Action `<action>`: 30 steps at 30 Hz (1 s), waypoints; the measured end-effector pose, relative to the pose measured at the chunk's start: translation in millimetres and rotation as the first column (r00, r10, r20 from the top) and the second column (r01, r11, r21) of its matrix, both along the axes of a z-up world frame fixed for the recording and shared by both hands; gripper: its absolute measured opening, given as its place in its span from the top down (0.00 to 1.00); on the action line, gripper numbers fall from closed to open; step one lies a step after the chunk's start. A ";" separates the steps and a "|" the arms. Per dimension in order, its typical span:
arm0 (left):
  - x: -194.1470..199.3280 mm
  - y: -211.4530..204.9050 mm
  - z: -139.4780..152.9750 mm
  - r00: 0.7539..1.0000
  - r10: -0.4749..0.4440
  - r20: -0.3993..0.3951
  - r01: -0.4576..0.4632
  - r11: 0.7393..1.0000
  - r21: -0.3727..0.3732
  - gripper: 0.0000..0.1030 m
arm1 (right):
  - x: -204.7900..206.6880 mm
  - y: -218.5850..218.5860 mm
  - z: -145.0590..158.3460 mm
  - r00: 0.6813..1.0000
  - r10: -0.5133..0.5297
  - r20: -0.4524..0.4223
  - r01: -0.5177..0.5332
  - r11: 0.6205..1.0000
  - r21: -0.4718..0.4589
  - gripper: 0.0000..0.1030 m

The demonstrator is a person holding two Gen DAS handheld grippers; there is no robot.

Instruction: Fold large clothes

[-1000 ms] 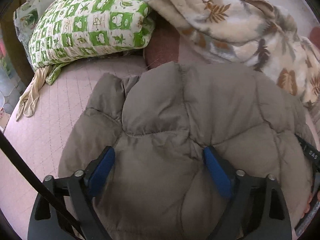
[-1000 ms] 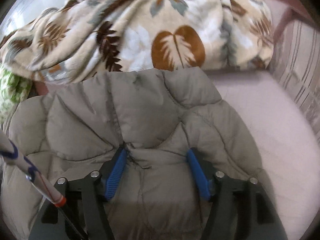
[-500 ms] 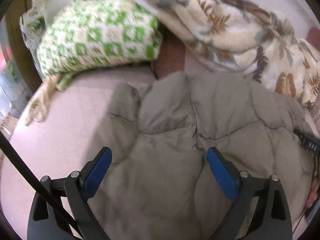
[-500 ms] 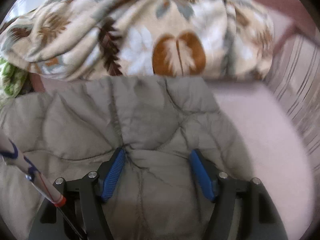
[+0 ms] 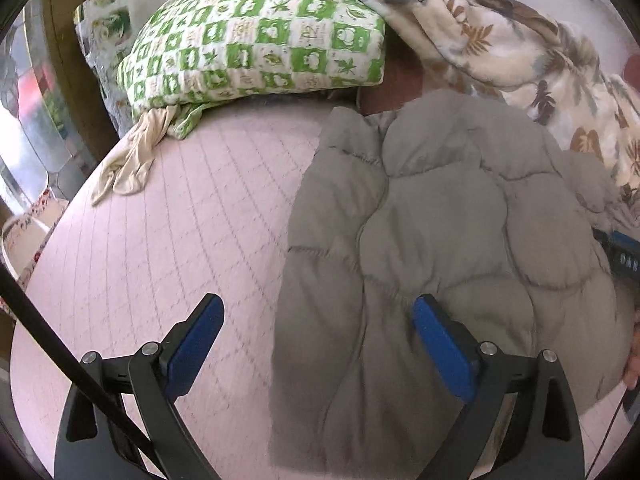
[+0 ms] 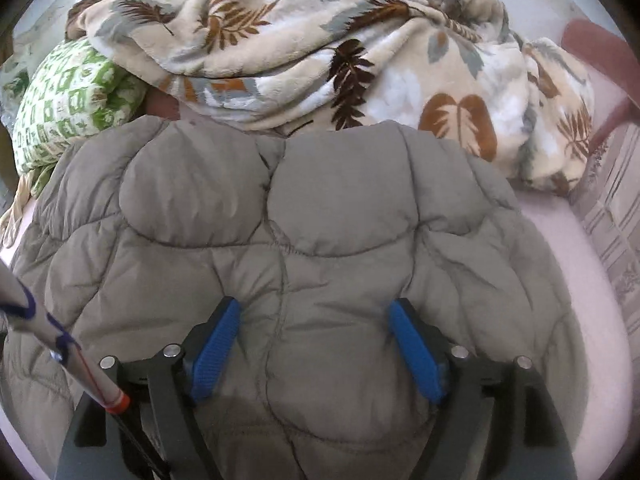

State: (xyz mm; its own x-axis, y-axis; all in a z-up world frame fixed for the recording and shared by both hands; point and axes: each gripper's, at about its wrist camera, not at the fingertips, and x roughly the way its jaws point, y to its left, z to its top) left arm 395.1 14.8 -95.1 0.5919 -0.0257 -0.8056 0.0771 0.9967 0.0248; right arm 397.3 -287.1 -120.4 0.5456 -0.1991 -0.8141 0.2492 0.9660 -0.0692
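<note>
A grey-brown quilted puffer jacket (image 5: 452,232) lies folded on the pink quilted bed (image 5: 160,240). It also fills the right wrist view (image 6: 288,240). My left gripper (image 5: 316,340) is open over the jacket's left edge: its left pad is over bare bed, its right pad over the jacket. My right gripper (image 6: 316,344) is open, its blue pads pressed down into the jacket's near part, puffed fabric bulging between them.
A green-and-white checked pillow (image 5: 256,36) and a leaf-print fleece blanket (image 6: 320,52) lie at the back of the bed. A cream cloth (image 5: 128,160) hangs by the pillow. A striped sofa side (image 6: 612,208) stands at the right.
My left gripper has moved left and off the jacket's middle, so bare bed now shows under its left pad. My right gripper has stayed open on the jacket, pulling back a little.
</note>
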 end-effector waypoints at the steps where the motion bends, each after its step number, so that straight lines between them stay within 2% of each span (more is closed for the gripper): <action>1: -3.9 2.5 2.8 1.000 -0.005 0.002 0.005 1.000 -0.006 0.07 | -0.6 -1.7 4.7 1.000 0.002 -0.002 -0.002 1.000 0.004 0.21; 4: -21.5 6.8 12.7 1.000 -0.009 0.027 0.009 1.000 0.002 0.07 | -21.4 -9.4 30.2 0.999 -0.012 0.044 0.013 1.000 -0.020 0.21; 7: -42.6 8.6 25.4 0.998 -0.024 0.058 0.023 1.000 0.009 0.07 | -54.0 -25.8 52.2 0.996 -0.030 0.087 0.030 1.000 -0.004 0.21; 11: -65.5 4.3 38.5 0.995 -0.049 0.084 0.047 0.998 0.034 0.07 | -96.8 -60.0 67.7 0.993 -0.080 0.092 0.078 0.997 0.028 0.21; 14: -76.8 -0.9 44.9 0.993 -0.065 0.097 0.060 0.997 0.051 0.07 | -122.0 -92.9 66.0 0.988 -0.143 0.063 0.141 0.989 0.043 0.19; 19: -77.6 -4.5 45.1 0.994 -0.066 0.092 0.061 0.997 0.056 0.07 | -143.8 -144.2 53.4 0.969 -0.247 0.019 0.242 0.961 0.133 0.18; 25: -58.4 -4.5 32.3 0.997 -0.052 0.063 0.048 0.997 0.064 0.07 | -135.2 -177.6 29.5 0.962 -0.271 -0.034 0.272 0.938 0.214 0.17; 30: -32.2 0.3 20.5 0.999 -0.033 0.038 0.031 0.998 0.054 0.07 | -115.3 -193.5 15.8 0.964 -0.261 -0.045 0.264 0.932 0.247 0.11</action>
